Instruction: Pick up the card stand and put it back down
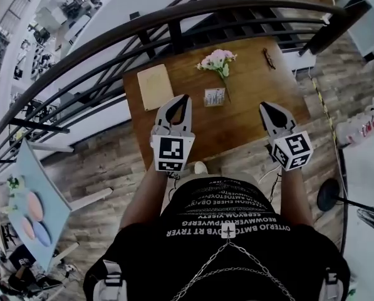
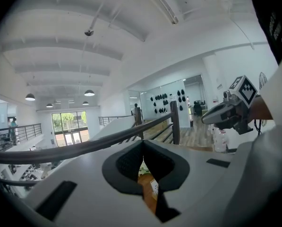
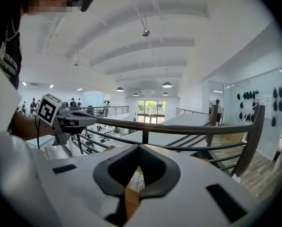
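Card stand (image 1: 214, 96) untouched, fingers closed
Your left gripper (image 1: 184, 99) and right gripper (image 1: 266, 107) hover near the desk's (image 1: 255, 99) front edge, fingers pinched shut, empty; the card stand sits mid-desk, just beside the flowers (image 1: 217, 60). Arrive closed and you'd likely knock it over. The small wooden desk backs onto a railing (image 1: 174, 17) above an open hall.

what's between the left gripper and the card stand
Nothing visible: only bare table lies between the left gripper and the card stand. The flowers lie beyond it, the tan pad to its left.
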Demonstrator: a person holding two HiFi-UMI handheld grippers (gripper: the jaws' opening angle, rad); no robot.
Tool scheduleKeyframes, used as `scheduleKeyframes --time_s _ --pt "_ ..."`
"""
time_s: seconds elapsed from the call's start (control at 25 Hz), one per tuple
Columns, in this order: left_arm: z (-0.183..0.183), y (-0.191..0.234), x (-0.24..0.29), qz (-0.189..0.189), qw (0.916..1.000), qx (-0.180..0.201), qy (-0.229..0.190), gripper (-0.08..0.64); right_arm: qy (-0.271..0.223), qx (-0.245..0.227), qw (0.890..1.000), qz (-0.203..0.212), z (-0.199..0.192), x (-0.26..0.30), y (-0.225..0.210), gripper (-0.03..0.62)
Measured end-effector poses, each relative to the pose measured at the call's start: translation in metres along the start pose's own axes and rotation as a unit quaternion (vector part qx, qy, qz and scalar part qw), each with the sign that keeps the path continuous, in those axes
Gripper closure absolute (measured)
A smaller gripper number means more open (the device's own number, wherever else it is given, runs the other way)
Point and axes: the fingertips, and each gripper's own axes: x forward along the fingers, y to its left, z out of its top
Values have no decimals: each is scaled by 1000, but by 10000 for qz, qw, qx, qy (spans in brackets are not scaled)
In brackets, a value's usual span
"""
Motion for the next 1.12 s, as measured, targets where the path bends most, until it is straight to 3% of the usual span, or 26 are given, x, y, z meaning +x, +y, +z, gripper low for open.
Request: scheduleKeyframes --time_s 0.24,0.36,0.44,0.6,0.92,1.12 --pt "1 14 10 -47 9999 -92 -58 532 39 38 9996 -276 -4 4 -18 577" --pt "4 15 12 -110 9991 -388 -109 532 140 133 9993 -312 -20 7 -24 577" --pt "4 16 16 -93 9991 -394 -95 532 252 211 9990 -290 -36 12 -29 577" --pt "-1 25 22 63 9995 -293 40 532 521 489 9974 -97 -70 29 -34 575" --pt "-20 45 38 323 9987 -253 306 532 976 554 9929 387 -124 79 -31 572" --pt "-29 43 59 294 9981 -194 512 532 1308 575 9876 654 -153 113 -31 520"
